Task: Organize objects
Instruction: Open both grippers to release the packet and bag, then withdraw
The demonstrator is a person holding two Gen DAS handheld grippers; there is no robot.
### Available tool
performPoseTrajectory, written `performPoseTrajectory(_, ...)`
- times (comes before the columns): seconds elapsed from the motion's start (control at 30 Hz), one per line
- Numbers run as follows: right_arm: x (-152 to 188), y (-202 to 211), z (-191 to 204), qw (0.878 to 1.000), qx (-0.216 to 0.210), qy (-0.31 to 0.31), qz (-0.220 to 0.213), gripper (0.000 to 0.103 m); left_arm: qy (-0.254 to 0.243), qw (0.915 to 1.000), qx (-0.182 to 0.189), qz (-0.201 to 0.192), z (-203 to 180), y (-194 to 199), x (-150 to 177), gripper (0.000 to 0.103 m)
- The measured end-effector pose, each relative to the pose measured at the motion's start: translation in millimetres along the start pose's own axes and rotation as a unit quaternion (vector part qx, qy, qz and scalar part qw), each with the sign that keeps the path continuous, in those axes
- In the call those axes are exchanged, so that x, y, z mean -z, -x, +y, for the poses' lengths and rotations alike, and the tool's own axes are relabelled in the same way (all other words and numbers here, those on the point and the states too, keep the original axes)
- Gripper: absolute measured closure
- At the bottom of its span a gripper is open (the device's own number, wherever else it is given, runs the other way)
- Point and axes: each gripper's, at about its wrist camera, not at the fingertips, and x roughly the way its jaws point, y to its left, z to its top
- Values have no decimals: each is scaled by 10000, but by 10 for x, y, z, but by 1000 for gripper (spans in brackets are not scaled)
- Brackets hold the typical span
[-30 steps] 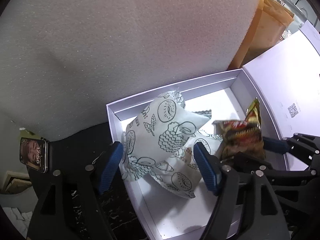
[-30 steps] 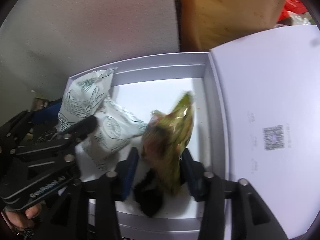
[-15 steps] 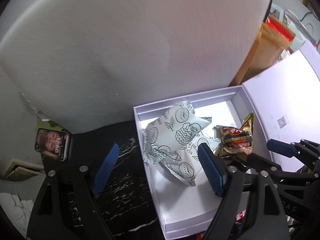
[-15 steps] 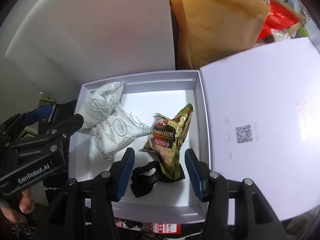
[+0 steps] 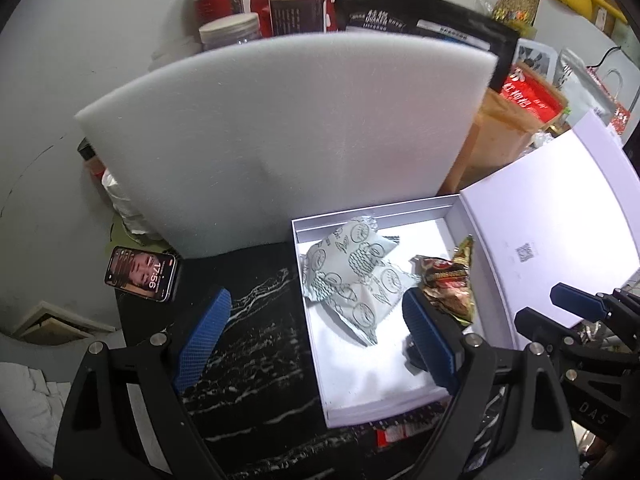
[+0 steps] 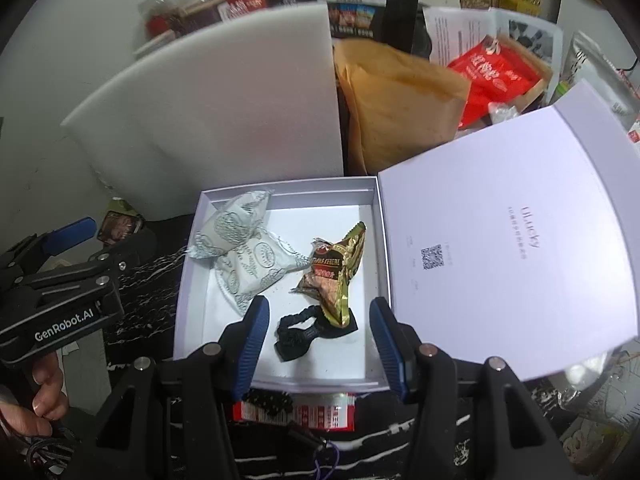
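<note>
while both hand-held grippers are hovering empty, the left hand-held gripper (image 5: 316, 340) opening wide and the right hand-held gripper (image 6: 316, 344) standing partly open, i am judging the packing mostly done: white pouches (image 6: 248, 252), snack packet (image 6: 334, 276) and black hair tie (image 6: 304, 330) are lying inside the white box (image 6: 192, 272), its lid (image 6: 500, 240) not yet closed.

"GenRobot.AI" on left gripper (image 6: 60, 240) body; "17:56" on phone (image 5: 142, 273) screen; QR code and "Ulucky" on box lid (image 6: 520, 240); "QUAKER" on black bag (image 5: 400, 16).
</note>
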Motion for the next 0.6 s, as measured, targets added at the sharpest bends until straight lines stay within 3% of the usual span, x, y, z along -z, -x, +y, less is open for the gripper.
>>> performPoseTrajectory(0.17,123,308,62,9999,44,87,-123,49,-33,9998,-58,-172,-27,271,99,16)
performPoseTrajectory(0.27,205,459,105,9997,69,88,-206,42,-65,9996,-19,-256,-23,416,156,16)
performPoseTrajectory(0.6,536,897,269,9990,146,-67,-427,42,-308,9985,140,-439,60,958,430,16)
